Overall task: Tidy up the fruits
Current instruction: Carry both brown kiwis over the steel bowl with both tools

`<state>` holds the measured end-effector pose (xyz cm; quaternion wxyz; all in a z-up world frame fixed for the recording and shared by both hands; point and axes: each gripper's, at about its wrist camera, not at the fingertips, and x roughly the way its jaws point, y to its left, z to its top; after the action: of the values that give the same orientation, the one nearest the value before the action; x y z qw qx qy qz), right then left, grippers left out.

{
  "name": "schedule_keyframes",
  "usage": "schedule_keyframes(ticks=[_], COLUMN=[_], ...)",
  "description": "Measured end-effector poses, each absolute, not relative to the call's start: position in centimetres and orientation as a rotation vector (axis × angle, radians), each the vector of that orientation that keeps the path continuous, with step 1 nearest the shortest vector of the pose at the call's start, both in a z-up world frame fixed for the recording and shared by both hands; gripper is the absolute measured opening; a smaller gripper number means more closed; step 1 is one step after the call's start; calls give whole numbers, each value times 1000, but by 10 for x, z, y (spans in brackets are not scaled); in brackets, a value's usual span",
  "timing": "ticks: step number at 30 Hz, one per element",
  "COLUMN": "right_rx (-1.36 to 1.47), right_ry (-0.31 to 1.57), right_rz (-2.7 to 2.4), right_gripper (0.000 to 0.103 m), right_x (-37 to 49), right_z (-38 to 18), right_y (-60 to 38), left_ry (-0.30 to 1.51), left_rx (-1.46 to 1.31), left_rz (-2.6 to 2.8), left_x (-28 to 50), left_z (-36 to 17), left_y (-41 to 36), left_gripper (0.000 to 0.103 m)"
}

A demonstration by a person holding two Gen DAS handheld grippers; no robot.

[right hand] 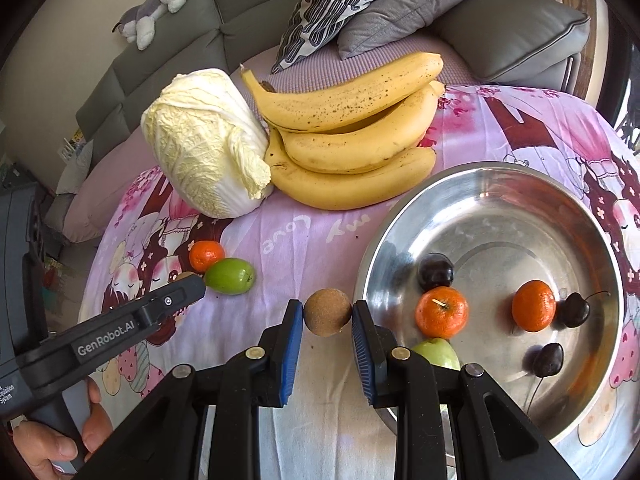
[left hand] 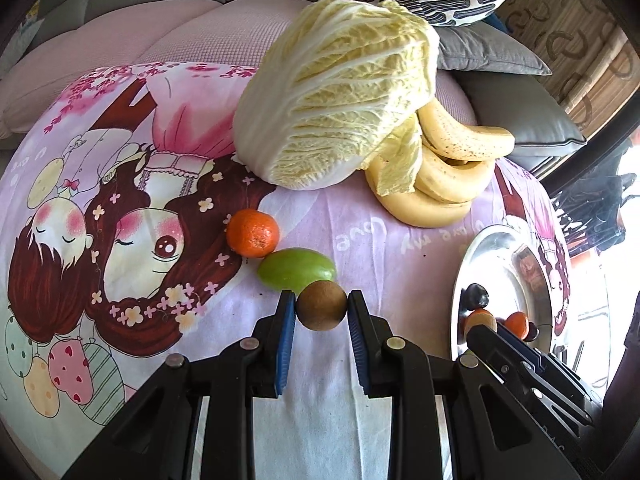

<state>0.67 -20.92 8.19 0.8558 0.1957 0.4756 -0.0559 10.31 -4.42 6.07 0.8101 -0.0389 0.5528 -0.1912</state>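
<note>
My left gripper (left hand: pixel 322 303) is shut on a small brown round fruit (left hand: pixel 321 306), low over the cartoon tablecloth, next to a green fruit (left hand: pixel 296 269) and a mandarin (left hand: pixel 253 233). My right gripper (right hand: pixel 328 312) is shut on a second brown round fruit (right hand: pixel 328 312), just left of the steel bowl (right hand: pixel 400 236). The bowl holds two mandarins (right hand: pixel 441 312) (right hand: pixel 533 305), a green fruit (right hand: pixel 437 353) and dark cherries (right hand: pixel 435 271). The left gripper also shows in the right wrist view (right hand: pixel 188 290), beside the green fruit (right hand: pixel 231 275) and mandarin (right hand: pixel 206 255).
A napa cabbage (left hand: pixel 340 92) (right hand: pixel 208 144) and a banana bunch (right hand: pixel 352 136) (left hand: pixel 448 172) lie at the back of the table. Cushions (right hand: pixel 400 4) and a grey sofa stand behind. The bowl shows at the right edge in the left wrist view (left hand: pixel 500 248).
</note>
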Motion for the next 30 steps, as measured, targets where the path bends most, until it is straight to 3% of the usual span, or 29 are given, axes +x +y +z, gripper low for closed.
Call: schedule_keyframes(ticks=[30], right_rx=[639], right_ry=[935], right_rz=[-403], right_gripper=[28], right_x=[-30], right_z=[84], right_y=[-354], left_ry=[1138], left_rx=[237], left_rz=[-707], left_x=[67], left_z=[66], left_y=[-223], left_gripper=[28])
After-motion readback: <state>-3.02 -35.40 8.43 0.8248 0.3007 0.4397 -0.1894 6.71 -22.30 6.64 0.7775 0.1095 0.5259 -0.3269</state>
